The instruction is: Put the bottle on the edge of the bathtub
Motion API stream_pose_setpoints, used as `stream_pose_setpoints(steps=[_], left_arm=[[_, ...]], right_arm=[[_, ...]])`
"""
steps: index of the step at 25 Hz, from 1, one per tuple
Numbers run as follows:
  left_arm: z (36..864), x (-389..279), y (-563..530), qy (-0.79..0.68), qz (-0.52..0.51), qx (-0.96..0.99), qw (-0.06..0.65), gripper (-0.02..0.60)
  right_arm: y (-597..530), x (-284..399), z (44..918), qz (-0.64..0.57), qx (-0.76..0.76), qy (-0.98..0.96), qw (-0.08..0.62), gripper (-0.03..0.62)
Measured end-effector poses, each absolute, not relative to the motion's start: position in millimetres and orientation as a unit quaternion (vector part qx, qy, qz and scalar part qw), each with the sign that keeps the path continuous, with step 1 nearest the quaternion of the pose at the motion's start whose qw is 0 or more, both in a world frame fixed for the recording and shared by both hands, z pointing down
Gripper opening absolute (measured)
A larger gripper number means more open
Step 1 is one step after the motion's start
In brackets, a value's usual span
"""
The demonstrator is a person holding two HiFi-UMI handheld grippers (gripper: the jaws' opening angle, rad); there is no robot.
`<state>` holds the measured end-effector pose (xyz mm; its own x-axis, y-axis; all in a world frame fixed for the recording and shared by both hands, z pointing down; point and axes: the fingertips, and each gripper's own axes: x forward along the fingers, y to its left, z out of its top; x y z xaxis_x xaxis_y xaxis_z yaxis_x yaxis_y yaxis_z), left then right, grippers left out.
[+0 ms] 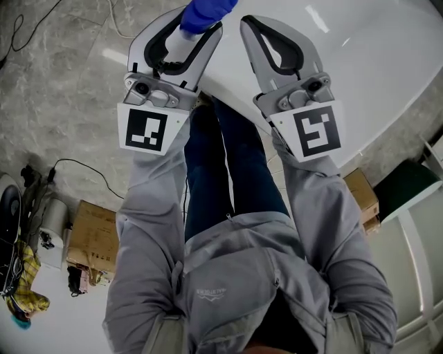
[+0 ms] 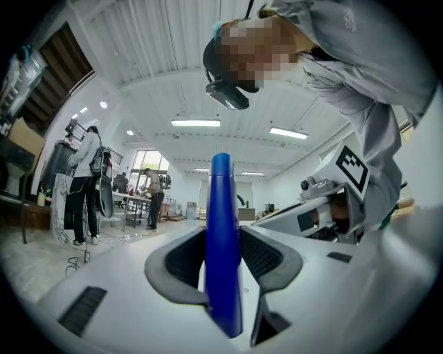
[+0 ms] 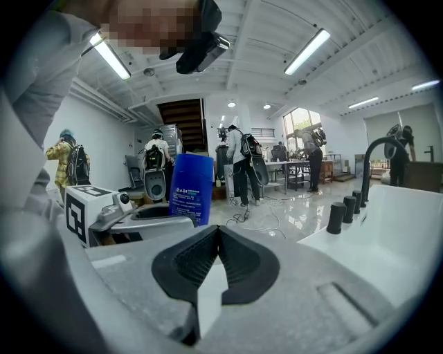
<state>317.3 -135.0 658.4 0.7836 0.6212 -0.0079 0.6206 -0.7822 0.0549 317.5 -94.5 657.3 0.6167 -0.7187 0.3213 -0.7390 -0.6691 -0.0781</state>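
In the head view, my left gripper (image 1: 196, 26) is shut on a blue bottle (image 1: 206, 12), whose white neck sits between the pads. The left gripper view shows the bottle (image 2: 223, 235) edge-on, clamped between the dark pads of the left gripper (image 2: 223, 276) and pointing away from the camera. My right gripper (image 1: 252, 28) is beside it, shut and holding nothing. In the right gripper view, the right gripper (image 3: 218, 238) has its pads pressed together, with the bottle (image 3: 190, 188) up to the left. The white bathtub (image 1: 360, 62) lies beyond both grippers.
A black faucet (image 3: 377, 162) and several black knobs (image 3: 336, 217) stand on the bathtub's rim (image 3: 394, 238). Cardboard boxes (image 1: 90, 231) (image 1: 361, 190) and cables lie on the marble floor. People stand by tables in the background (image 3: 239, 162) (image 2: 83, 187).
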Motion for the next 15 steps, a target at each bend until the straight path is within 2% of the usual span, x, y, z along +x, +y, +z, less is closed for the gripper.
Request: stream_pose_setpoints(steps=[15], left_arm=[[681,316,-156,0.322,0.006,0.946,0.038,0.153]], right_arm=[[-128,319,679,0.168,0.892,-0.416,0.049,0.002]])
